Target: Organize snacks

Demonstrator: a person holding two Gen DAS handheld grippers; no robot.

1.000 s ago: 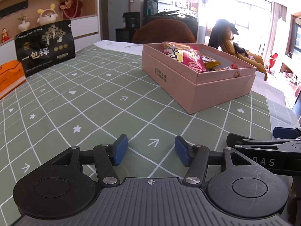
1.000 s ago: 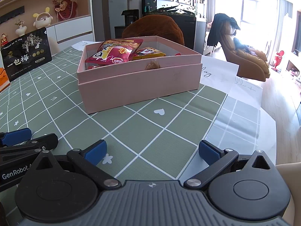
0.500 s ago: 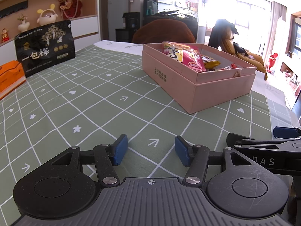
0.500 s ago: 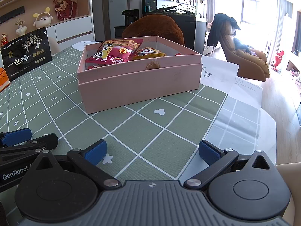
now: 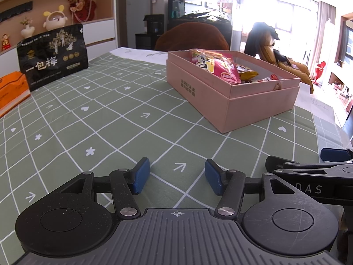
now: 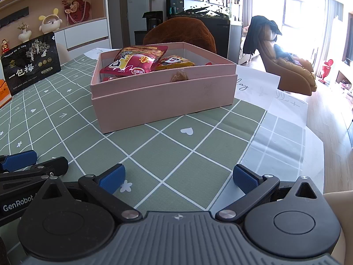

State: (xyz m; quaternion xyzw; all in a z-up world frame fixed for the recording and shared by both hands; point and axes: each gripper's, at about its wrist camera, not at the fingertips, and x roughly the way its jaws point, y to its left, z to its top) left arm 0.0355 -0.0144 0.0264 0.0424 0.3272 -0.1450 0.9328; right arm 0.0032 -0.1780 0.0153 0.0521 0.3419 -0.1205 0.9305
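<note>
Both cameras sit low over the worktop (image 5: 92, 114), each looking forward and slightly down past its own tongs. The left one sees the box (image 5: 231, 97) off to its right; the right one faces it nearer, head-on. Both share box, black bag (image 6: 30, 66) and shelves.

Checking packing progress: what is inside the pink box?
The pink box holds a red snack bag on top and a yellow packet beside it. Anything beneath them is hidden.

room: wooden shelf unit (image 6: 50, 19) far left ahead of claw; fish tank (image 6: 207, 6) straight ahead | brown armchair (image 6: 289, 66) ahead right; bright window (image 6: 293, 13) behind it | wood floor (image 6: 331, 114) right
</note>
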